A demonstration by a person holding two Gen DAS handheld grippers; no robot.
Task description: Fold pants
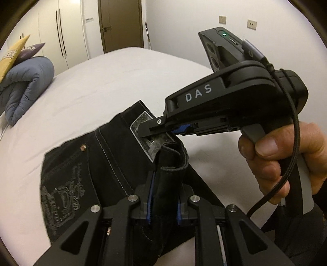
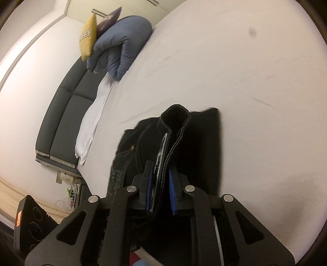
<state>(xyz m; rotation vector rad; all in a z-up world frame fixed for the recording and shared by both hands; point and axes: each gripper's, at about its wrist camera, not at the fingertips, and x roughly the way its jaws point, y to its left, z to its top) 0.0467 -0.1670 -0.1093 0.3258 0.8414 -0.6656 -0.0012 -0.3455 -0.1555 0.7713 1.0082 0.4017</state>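
Soft even indoor light, strong fisheye warp w/ dark corners, pants (image 2: 179, 131) edges maybe motion-blurred

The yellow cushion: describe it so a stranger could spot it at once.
Start at the white bed and go to the rolled blue-grey duvet at its edge. The yellow cushion leans there beside a purple cushion, the only yellow thing, with a pale patterned band.

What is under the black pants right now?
The white bed sheet lies under the black pants and shows on all sides. Both grippers pinch the bunched waistband. Whatever sits directly beneath the fabric is covered.
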